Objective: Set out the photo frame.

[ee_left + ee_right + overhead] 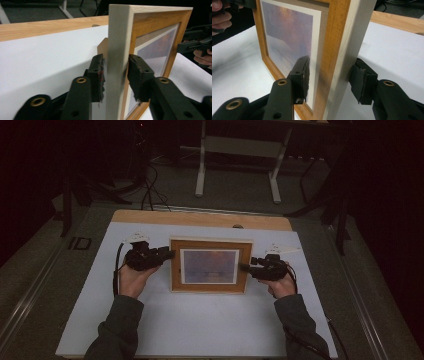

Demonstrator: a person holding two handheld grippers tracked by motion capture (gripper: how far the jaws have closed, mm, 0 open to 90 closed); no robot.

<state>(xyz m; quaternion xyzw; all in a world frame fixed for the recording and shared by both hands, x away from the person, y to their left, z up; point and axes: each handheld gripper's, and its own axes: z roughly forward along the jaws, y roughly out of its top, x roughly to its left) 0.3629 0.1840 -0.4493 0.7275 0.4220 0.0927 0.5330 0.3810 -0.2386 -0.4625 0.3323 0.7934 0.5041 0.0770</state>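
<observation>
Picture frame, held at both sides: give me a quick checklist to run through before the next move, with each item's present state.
1. Left claw straddles the left side of the picture frame: ok, one pad in front, one behind.
2. Left pads pressing on the wood: cannot tell; they look very close or touching.
3. Right claw straddles the other side: ok.
4. Right pads pressing: not ok; a gap shows at the rear pad.
5. Frame upright on the white table cover: ok, standing, with its back prop showing behind it.
6. Space around the frame free of other things: ok in the high view.
</observation>
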